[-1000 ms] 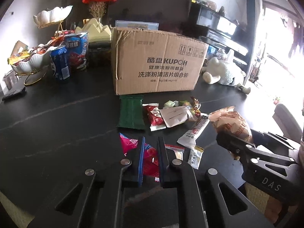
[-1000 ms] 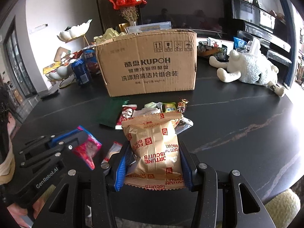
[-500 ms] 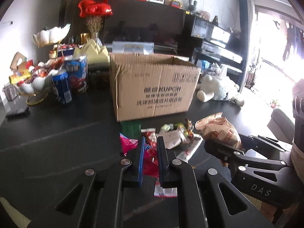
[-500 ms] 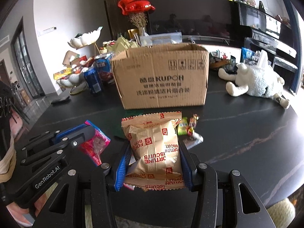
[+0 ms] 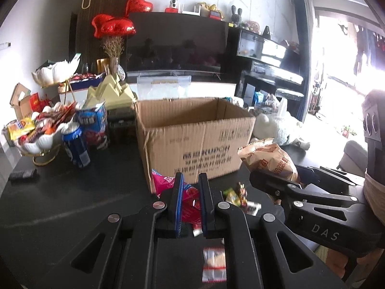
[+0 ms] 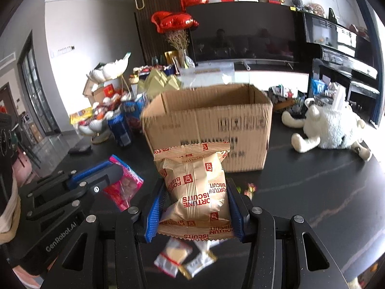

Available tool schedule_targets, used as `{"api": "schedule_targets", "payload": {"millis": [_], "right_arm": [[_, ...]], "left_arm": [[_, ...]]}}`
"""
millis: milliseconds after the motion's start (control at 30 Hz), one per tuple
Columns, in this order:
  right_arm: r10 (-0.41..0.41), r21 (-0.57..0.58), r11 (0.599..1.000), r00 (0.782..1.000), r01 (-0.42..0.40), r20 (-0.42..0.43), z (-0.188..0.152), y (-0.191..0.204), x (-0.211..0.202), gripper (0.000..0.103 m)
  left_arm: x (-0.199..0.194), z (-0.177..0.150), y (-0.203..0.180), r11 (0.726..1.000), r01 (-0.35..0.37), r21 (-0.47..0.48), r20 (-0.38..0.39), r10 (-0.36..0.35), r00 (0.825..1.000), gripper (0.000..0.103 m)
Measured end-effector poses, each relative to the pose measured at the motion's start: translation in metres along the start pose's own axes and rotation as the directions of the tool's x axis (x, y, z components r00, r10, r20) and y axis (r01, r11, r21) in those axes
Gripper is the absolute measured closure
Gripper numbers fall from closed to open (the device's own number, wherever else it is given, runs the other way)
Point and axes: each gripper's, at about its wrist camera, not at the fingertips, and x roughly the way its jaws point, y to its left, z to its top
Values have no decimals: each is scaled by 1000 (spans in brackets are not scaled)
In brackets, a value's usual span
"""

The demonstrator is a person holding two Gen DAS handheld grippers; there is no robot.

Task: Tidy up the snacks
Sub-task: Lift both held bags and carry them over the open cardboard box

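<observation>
My left gripper (image 5: pixel 190 180) is shut on a pink and red snack packet (image 5: pixel 189 198), held above the black table in front of the open cardboard box (image 5: pixel 192 139). In the right wrist view that left gripper (image 6: pixel 113 172) and its pink packet (image 6: pixel 126 187) hang at the left. My right gripper (image 6: pixel 195 192) is shut on a tan biscuit bag (image 6: pixel 195 185), upright between the blue pads, just short of the box (image 6: pixel 207 120). The left wrist view shows the same bag (image 5: pixel 267 156) at the box's right corner. Loose small snacks (image 6: pixel 182 257) lie on the table below.
A blue can (image 5: pixel 77 144), a blue carton and a white tiered bowl of snacks (image 5: pixel 41 132) stand left of the box. A white plush sheep (image 6: pixel 329 127) lies to its right. More candies (image 5: pixel 238 193) sit near the box front. The dark table (image 6: pixel 312 204) stretches right.
Both grippers have risen with their packets and come nearer the box. The box's open top and inner walls now show, and the loose snacks have dropped low in both views.
</observation>
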Motion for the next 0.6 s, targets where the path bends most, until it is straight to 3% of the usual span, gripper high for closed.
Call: {"api": "schedule_targets", "payload": {"millis": [600], "right_arm": [[-23,-1,1000,998,23,57,78,-14,35,54]], "left_arm": [[34,88,1,997,-15,71,63,10,998,90]]}}
